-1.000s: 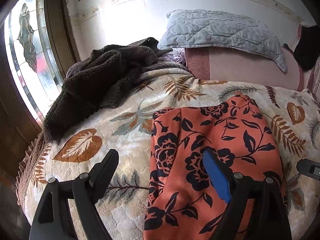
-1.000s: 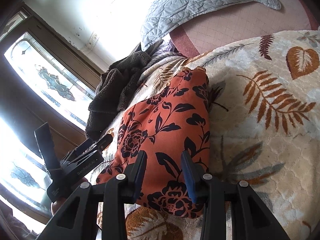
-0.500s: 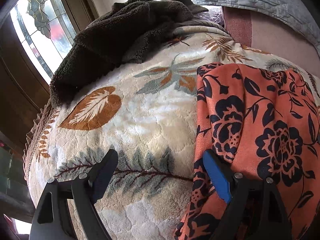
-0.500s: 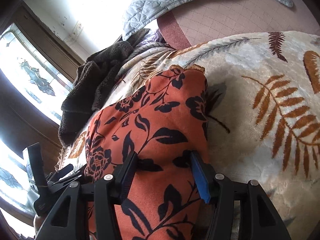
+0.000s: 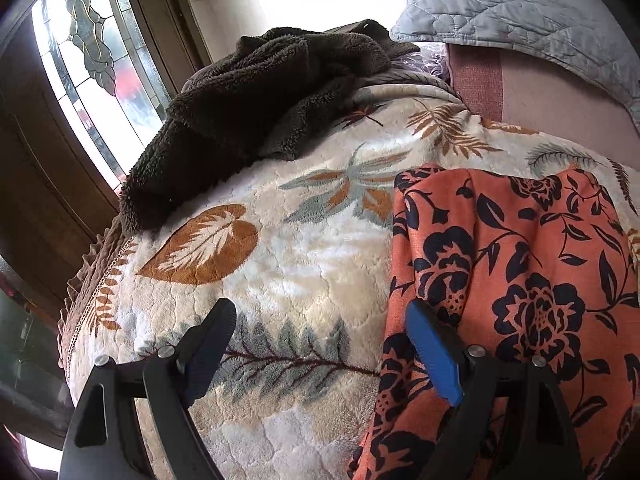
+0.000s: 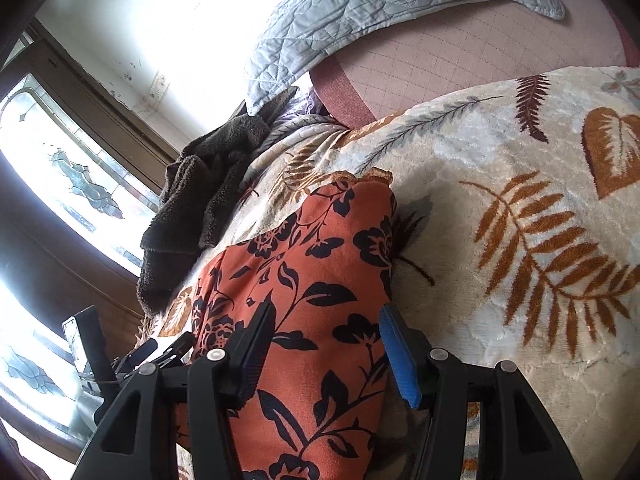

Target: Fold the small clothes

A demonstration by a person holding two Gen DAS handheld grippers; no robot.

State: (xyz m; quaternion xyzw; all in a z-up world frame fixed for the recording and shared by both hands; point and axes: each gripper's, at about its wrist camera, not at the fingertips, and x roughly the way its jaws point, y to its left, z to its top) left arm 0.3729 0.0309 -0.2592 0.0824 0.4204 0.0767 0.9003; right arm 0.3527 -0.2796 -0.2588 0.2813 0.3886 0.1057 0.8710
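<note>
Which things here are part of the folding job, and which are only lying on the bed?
Part of the job:
- orange cloth with black flower print
- left gripper
- right gripper

Only lying there:
- dark brown fleece garment
- grey quilted pillow
- cream leaf-patterned blanket

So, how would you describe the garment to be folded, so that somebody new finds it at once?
Start from the bed's cream blanket with leaf prints. On it, towards the near edge, lies the orange garment, its edge beside the left claw. Its black flower print sets it apart from the dark brown fleece heaped near the window.
</note>
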